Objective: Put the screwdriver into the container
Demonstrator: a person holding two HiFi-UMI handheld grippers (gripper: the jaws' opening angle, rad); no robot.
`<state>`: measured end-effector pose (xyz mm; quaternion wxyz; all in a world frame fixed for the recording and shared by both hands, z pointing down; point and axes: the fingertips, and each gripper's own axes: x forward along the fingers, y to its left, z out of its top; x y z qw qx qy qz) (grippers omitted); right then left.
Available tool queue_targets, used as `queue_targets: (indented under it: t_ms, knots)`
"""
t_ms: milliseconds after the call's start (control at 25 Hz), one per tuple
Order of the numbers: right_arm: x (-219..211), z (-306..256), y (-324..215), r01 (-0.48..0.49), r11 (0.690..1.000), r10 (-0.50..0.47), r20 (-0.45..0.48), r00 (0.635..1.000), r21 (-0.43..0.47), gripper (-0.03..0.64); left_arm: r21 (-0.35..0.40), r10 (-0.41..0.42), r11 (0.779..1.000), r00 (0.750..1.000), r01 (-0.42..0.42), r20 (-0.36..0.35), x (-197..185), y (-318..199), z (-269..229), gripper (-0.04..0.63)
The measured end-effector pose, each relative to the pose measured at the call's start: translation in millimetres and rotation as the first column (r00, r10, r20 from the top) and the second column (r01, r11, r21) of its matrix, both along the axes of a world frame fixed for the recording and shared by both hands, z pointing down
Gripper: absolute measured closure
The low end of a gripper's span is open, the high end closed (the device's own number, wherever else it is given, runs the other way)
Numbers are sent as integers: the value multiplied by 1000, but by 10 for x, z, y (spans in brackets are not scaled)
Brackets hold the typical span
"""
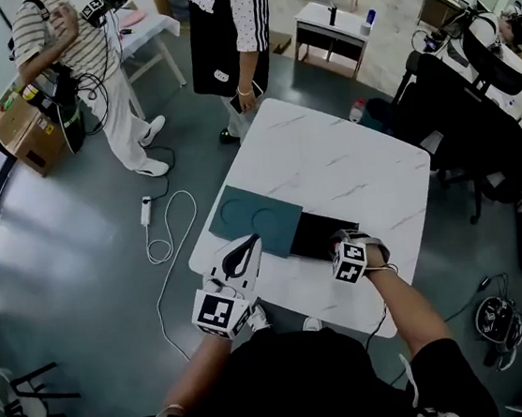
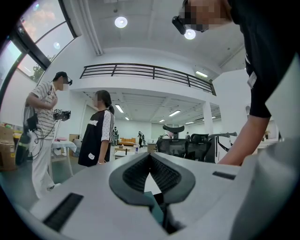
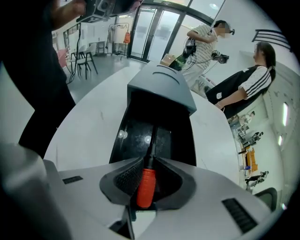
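A screwdriver (image 3: pixel 146 186) with an orange-red handle and a black shaft sits between the pads of my right gripper (image 3: pixel 151 161), which is shut on the handle. Its shaft points forward over the inside of the black container (image 3: pixel 136 129). In the head view the right gripper (image 1: pixel 340 238) hovers at the near right edge of that black container (image 1: pixel 313 232) on the white table (image 1: pixel 331 161). My left gripper (image 1: pixel 248 243) rests at the table's near left, its fingertips (image 2: pixel 150 157) pressed together with nothing between them.
A teal tray (image 1: pixel 253 217) with round recesses lies just left of the black container; in the right gripper view the teal tray (image 3: pixel 161 82) shows beyond it. Two people (image 1: pixel 229 27) stand past the table's far side. Office chairs (image 1: pixel 456 103) crowd the right, and a white cable (image 1: pixel 165 233) lies on the floor at the left.
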<state>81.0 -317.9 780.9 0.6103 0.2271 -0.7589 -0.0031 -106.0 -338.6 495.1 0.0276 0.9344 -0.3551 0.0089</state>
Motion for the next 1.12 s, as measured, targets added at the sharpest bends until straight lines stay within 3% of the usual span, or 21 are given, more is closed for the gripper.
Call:
queue_targets:
  t_ms: [280, 360, 520, 640, 760, 920, 1000, 1040, 1120]
  knots:
    - [-38, 122, -10, -5, 997, 2, -39, 999, -72, 513, -3, -11, 1000, 1000, 11, -4, -106, -9, 38, 589]
    - [-72, 22, -14, -26, 998, 26, -12, 1000, -54, 465, -4, -8, 1000, 1000, 8, -3, -112, -2, 25, 591]
    - [-158, -469, -55, -99, 993, 93, 96, 991, 69, 465, -3, 0, 1000, 1000, 0, 1, -79, 9, 16, 590]
    - [-207, -967, -75, -179, 962, 137, 203, 970, 205, 465, -5, 16, 1000, 1000, -16, -5, 20, 32, 26, 591]
    - [-309, -1535, -70, -325, 898, 194, 397, 897, 296, 468, -4, 35, 999, 999, -35, -10, 131, 66, 10, 591]
    - [-322, -2246, 24, -551, 771, 208, 691, 693, 321, 505, -5, 62, 998, 998, -62, -17, 302, 124, 8, 590]
    - [-280, -2542, 114, -624, 710, 169, 782, 600, 326, 549, -2, 76, 997, 997, -76, -24, 384, 154, -4, 591]
    - [-254, -2674, 167, -652, 680, 146, 809, 570, 337, 572, 1, 83, 997, 996, -83, -29, 421, 169, -25, 589]
    - [-221, -2871, 291, -687, 624, 106, 829, 549, 374, 590, 16, 97, 995, 995, -97, -38, 485, 201, -90, 590]
